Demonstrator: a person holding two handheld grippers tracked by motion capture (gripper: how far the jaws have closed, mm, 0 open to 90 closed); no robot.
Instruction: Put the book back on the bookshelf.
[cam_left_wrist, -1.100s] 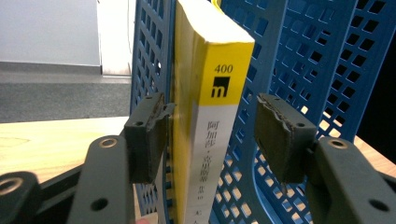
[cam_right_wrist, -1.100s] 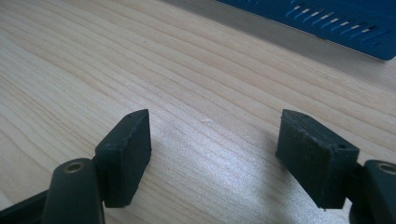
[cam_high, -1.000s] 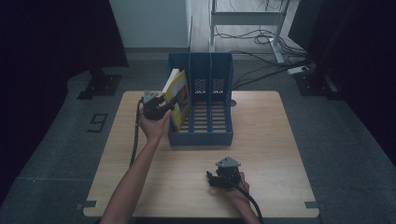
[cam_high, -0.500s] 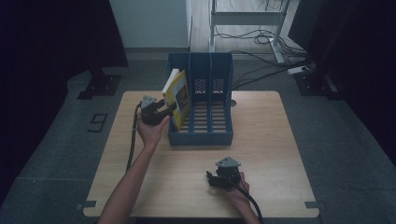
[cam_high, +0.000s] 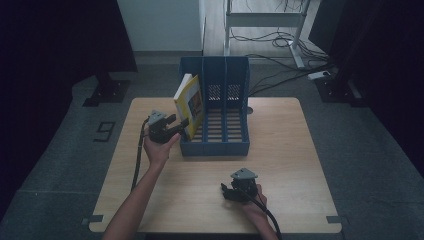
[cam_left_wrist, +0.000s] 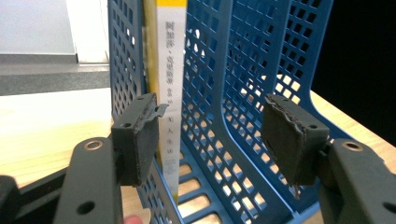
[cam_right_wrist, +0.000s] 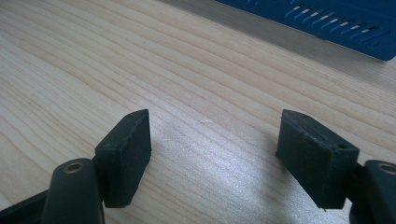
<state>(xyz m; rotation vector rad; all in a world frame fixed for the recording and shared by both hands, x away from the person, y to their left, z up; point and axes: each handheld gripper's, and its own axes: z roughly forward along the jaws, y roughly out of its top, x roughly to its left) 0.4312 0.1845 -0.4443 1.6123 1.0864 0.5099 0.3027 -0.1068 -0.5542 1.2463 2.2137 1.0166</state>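
A yellow book (cam_high: 189, 104) stands in the leftmost slot of a blue file rack (cam_high: 215, 114), which sits on the wooden worktop (cam_high: 290, 165) toward twelve o'clock from its middle. The book leans, its top tipped out toward nine o'clock above the rack's left wall, its lower part down inside the slot. In the left gripper view its white spine (cam_left_wrist: 171, 79) runs upright between the rack's outer lattice wall and the first divider.

The left tongs (cam_high: 177, 125) sit at the rack's front left corner, at about nine o'clock from the rack, pointing toward the book. Their jaws stand apart and have just been opening; in the left gripper view the spine and the rack's dividers are seen through the gap, and neither pad presses on the book. The left pad lies just in front of the rack's outer wall.

The right tongs (cam_high: 228, 192) rest low over the worktop at about six o'clock from the rack, well apart from it. Their jaws are apart with only bare wood between them, and the rack's blue base edge (cam_right_wrist: 327, 23) lies beyond.
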